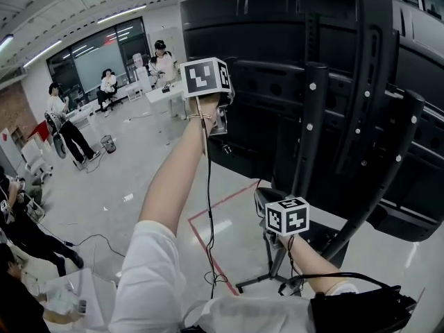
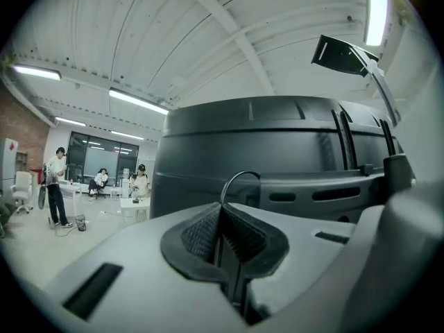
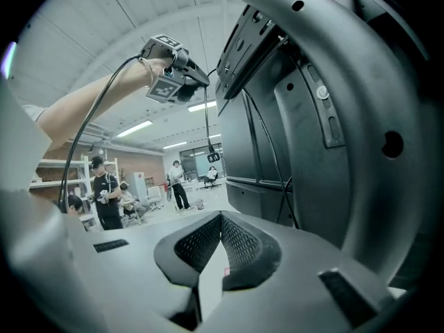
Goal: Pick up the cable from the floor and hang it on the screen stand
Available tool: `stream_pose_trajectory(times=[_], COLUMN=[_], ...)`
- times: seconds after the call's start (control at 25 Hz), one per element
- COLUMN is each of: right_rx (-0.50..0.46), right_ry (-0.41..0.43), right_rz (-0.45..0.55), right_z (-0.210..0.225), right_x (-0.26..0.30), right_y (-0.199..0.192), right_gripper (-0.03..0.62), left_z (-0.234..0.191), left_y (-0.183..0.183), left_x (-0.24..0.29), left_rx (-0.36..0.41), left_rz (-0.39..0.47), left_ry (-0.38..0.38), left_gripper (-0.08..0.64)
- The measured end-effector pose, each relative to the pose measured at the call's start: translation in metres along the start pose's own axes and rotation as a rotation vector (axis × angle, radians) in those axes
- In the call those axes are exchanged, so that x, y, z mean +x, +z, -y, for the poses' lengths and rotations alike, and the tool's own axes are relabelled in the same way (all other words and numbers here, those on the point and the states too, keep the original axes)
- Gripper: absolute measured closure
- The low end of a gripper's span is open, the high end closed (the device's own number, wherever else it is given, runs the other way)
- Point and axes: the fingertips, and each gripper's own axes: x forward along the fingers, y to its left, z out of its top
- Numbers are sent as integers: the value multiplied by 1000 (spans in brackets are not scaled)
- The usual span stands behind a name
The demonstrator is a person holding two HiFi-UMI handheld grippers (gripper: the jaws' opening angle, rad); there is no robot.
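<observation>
I find the screen [image 1: 277,61] backed in black plastic with a dull sheen, and the stand [image 1: 310,137] looks like smooth black painted metal. The floor [image 1: 139,165] is pale and glossy, carrying bright reflections. Both the left gripper [image 2: 220,210] and the right gripper [image 3: 222,217] show matt grey plastic bodies and dark, finely cross-hatched, rubbery pads [image 2: 201,233]; the cable [image 2: 241,173] is thin, smooth and black.

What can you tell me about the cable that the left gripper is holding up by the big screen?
The cable is thin, black and rubbery-looking. The left gripper pinches it between shut, ribbed pads, held high beside the dark back of the screen. A short curl arches up out of the pads toward the screen and stands free of it.
</observation>
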Motion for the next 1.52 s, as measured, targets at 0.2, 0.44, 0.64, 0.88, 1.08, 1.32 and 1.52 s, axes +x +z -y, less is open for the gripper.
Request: stream_pose_trajectory(times=[0.2, 0.44, 0.64, 0.88, 1.08, 1.32, 1.52], right_rx=[13, 9, 2, -10, -13, -8, -6], right_ry=[-9, 17, 35, 45, 66, 63, 64], right_rz=[7, 15, 12, -25, -46, -48, -45], right_z=[10, 3, 0, 6, 3, 11, 11], right_x=[-3, -5, -15, -26, -37, -51, -61], right_y=[1, 2, -5, -21, -31, -37, -41], right_gripper=[575, 575, 575, 575, 575, 575, 575], left_z=[27, 76, 104, 115, 124, 126, 119], left_y=[27, 22, 8, -8, -22, -39, -70], left_x=[-12, -27, -38, -48, -51, -59, -66], left_rx=[64, 86, 76, 21, 29, 46, 3], left_rz=[53, 56, 65, 97, 123, 136, 93], left_ry=[-31, -119, -147, -131, -114, -87, -91], left_gripper=[552, 552, 552, 551, 551, 549, 521])
